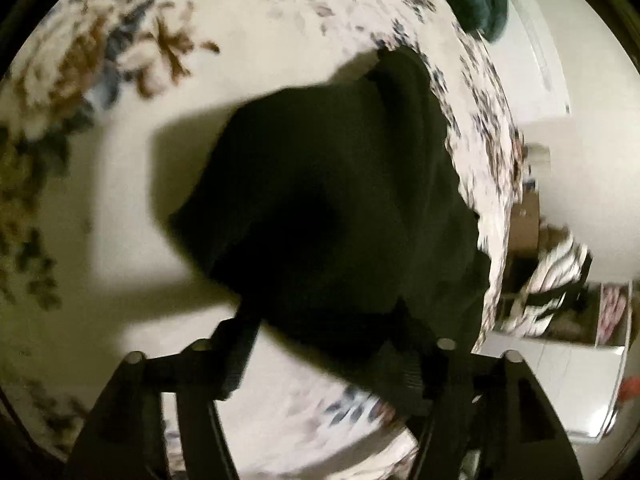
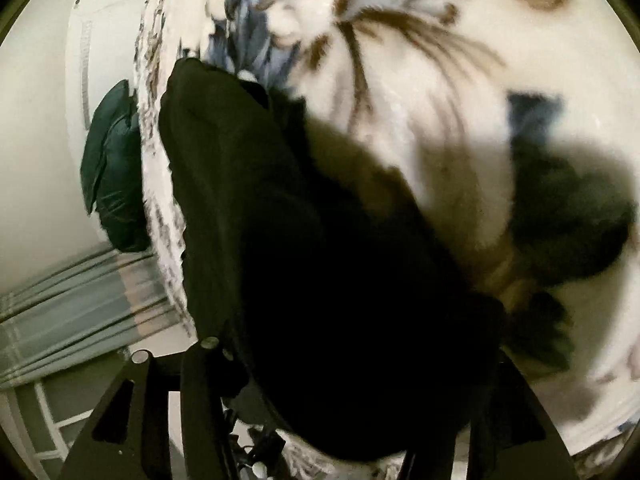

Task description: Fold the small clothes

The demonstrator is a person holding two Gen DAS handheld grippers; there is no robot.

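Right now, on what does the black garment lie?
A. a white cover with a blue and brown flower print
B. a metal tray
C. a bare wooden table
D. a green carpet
A: in both wrist views the black garment rests on the white flower-print cover.

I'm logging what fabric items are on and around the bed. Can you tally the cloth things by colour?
Black: 1, the black garment lying on the bedspread.
White floral: 1, the floral bedspread beneath it.
Dark teal: 1, the teal cushion beyond the bed edge.
Black-and-white striped: 1, the striped cloth off the bed, blurred.
Total: 4
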